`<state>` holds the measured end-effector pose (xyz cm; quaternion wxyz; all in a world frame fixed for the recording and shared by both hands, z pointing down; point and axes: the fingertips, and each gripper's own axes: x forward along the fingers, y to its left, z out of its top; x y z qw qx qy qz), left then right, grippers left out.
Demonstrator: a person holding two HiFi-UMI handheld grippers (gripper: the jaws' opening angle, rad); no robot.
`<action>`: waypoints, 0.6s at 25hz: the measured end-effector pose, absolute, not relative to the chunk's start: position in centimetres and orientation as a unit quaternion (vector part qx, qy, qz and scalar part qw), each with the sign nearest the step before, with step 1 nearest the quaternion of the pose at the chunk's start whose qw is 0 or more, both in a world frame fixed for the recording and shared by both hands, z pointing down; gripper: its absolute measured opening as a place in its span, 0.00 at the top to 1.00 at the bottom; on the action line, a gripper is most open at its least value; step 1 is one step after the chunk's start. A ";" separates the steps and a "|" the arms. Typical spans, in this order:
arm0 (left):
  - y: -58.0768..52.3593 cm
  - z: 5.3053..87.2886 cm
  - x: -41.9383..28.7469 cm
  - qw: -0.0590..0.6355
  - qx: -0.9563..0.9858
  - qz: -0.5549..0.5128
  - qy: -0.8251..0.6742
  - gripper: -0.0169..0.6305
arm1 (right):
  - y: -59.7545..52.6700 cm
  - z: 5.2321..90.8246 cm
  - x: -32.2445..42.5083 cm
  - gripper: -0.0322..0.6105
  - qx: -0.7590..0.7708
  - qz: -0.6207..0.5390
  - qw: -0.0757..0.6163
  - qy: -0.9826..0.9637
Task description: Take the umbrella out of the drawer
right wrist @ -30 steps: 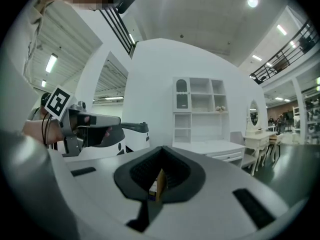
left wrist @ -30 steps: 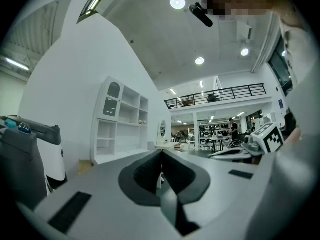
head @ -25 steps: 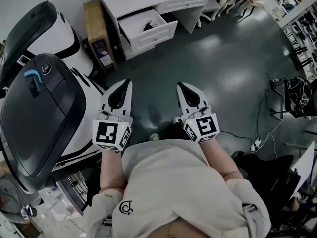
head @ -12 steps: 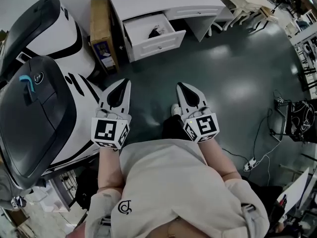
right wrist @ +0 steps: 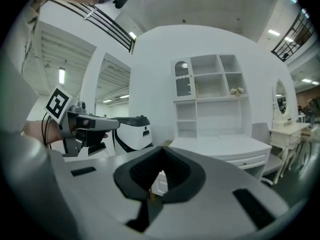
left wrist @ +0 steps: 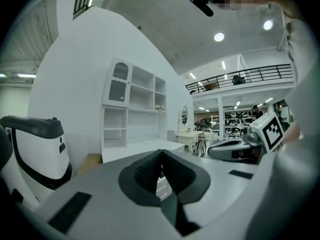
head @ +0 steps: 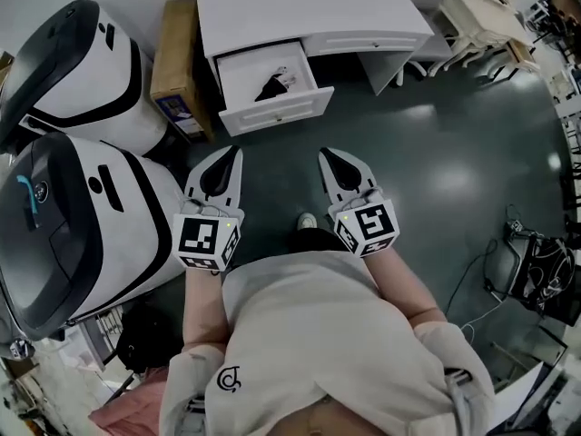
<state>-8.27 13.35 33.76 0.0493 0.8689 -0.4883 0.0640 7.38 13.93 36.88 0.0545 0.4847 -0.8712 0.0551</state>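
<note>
The white desk stands at the top of the head view with its left drawer pulled open. A dark folded umbrella lies inside the drawer. My left gripper and right gripper are held side by side over the dark floor, well short of the drawer. Both are shut and empty. The left gripper view shows its jaws closed, pointing at the desk with shelves above. In the right gripper view the jaws also meet at the tip, facing the desk.
Two large white-and-black machines stand at the left. A cardboard box leans beside the desk. White chairs and tables stand at the back right. Cables and dark gear lie on the floor at the right.
The person has walked toward the desk: the open drawer and umbrella have come nearer in the view. Both grippers stayed shut, side by side.
</note>
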 end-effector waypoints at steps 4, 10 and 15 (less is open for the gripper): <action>9.9 34.0 -4.5 0.058 0.859 0.074 -0.503 0.95 | 10.0 36.7 10.4 0.94 0.456 0.058 0.061 -0.886; 5.8 35.7 -1.6 0.082 0.846 0.094 -0.518 0.95 | 5.2 37.1 13.5 0.94 0.438 0.065 0.063 -0.895; 1.4 37.3 -0.7 0.089 0.844 0.110 -0.518 0.95 | 0.7 37.9 14.2 0.94 0.432 0.060 0.069 -0.897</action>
